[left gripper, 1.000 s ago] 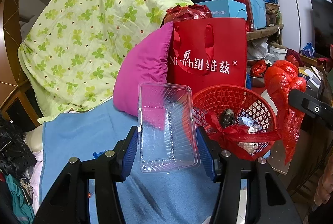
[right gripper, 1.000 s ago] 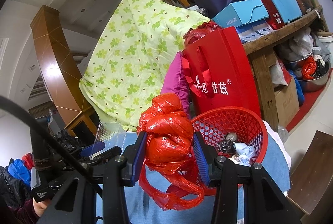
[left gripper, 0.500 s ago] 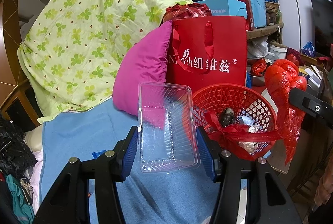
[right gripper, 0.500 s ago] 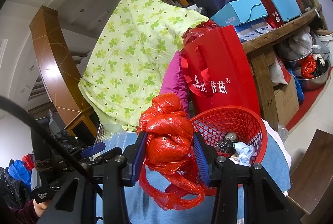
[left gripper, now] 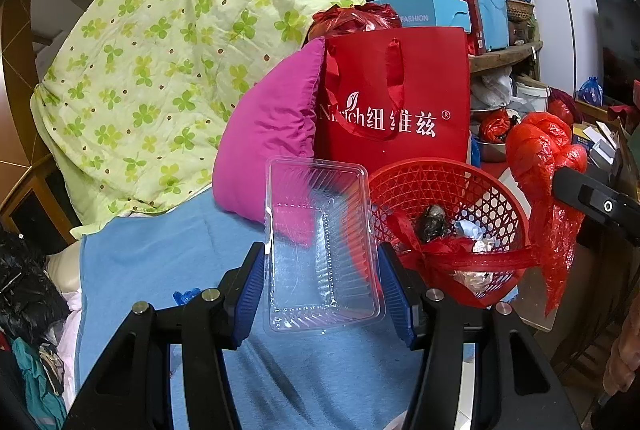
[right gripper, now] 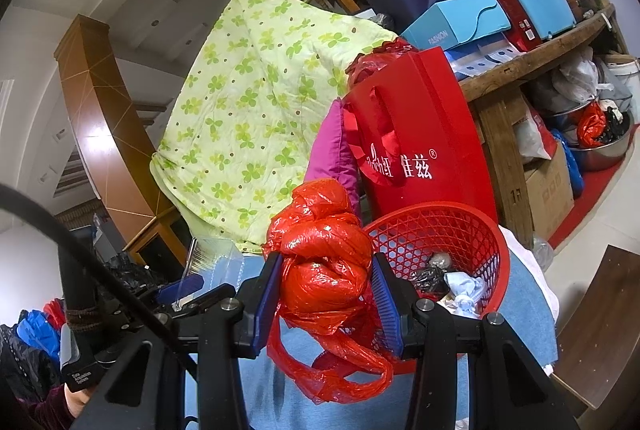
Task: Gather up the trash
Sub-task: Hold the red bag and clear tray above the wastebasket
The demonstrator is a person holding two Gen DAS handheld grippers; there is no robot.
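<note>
My left gripper (left gripper: pixel 322 282) is shut on a clear plastic tray (left gripper: pixel 320 250), held upright just left of the red mesh basket (left gripper: pixel 436 178). My right gripper (right gripper: pixel 326 294) is shut on a crumpled red plastic bag (right gripper: pixel 320 262), held just left of the basket's (right gripper: pixel 436 230) near rim. The basket holds a red ribbon, a dark wrapper and crumpled paper. The bag also shows in the left wrist view (left gripper: pixel 540 150), at the basket's right. The tray also shows in the right wrist view (right gripper: pixel 208 262), at the left.
The basket stands on a blue cloth (left gripper: pixel 160 262). Behind it are a red gift bag (left gripper: pixel 396 98), a pink pillow (left gripper: pixel 272 134) and a green flowered quilt (left gripper: pixel 160 70). A cluttered wooden shelf (right gripper: pixel 532 58) and boxes stand to the right. Dark clothes lie at the left.
Both views have shifted very slightly. Both grips and both objects stay as they were.
</note>
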